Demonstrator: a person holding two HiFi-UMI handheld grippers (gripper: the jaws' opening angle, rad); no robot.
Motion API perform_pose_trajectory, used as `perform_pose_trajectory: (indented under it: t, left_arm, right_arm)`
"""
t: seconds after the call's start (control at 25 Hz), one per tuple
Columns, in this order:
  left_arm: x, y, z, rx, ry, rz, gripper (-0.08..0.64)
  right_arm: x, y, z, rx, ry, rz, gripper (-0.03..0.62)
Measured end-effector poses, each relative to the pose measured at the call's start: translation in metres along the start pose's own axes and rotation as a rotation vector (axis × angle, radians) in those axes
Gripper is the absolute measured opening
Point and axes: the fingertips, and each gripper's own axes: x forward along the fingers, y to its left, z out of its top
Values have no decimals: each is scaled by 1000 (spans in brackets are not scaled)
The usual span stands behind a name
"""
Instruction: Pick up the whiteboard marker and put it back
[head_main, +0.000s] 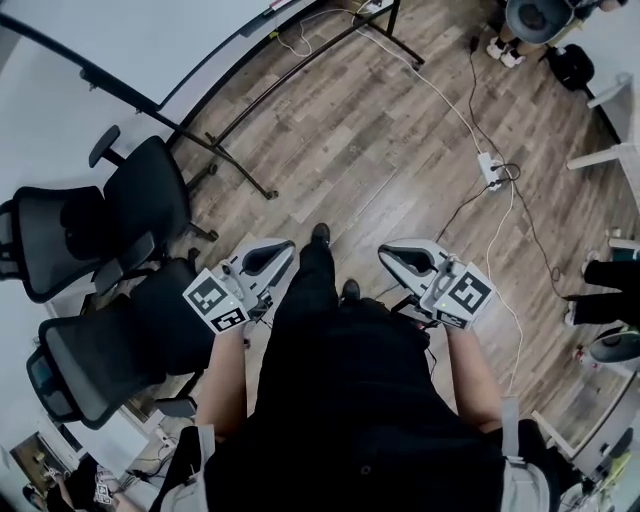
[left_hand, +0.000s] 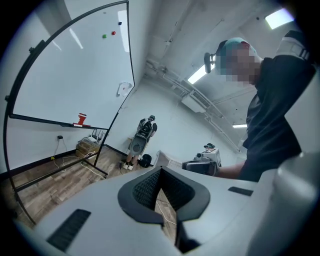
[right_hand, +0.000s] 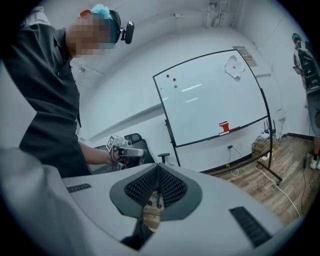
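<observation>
Both sets of jaws are pressed together with nothing between them. A person standing on the wooden floor (head_main: 380, 130) holds the left gripper (left_hand: 161, 189) and the right gripper (right_hand: 157, 189) at waist height, well apart from the whiteboard (right_hand: 212, 95).

No whiteboard marker can be picked out in any view. A small red item (right_hand: 223, 127) sits on the board's ledge, too small to tell whether it is the marker, a holder or an eraser.

The first hazard, as it looks from here, is the wrong target. With the marker not located, the jaws could close on the red item by mistake. Closed jaws would also have to open before any grasp; brought in as they are, they would likely push a round marker along the ledge or off it.

The walk itself carries risk. A white cable (head_main: 452, 95) and a power strip (head_main: 491, 168) lie on the floor ahead to the right. The black feet of the board's stand (head_main: 240, 165) reach out across the boards, ready to catch a shoe.

Two black office chairs (head_main: 150, 195) stand close on the left side, where a swinging gripper could clip them.
</observation>
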Motion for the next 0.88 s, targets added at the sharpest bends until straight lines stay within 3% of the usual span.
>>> perform_pose_trajectory:
  t: [0.44,0.88]
  left_arm:
    - [28,119,84,-4,-63,-96,12]
    - [59,180,99,-76,-47,-158,12]
  right_arm:
    - [97,-89,71,-35,70,-36,20]
    - [130,-154,103,-46,87,-99,20]
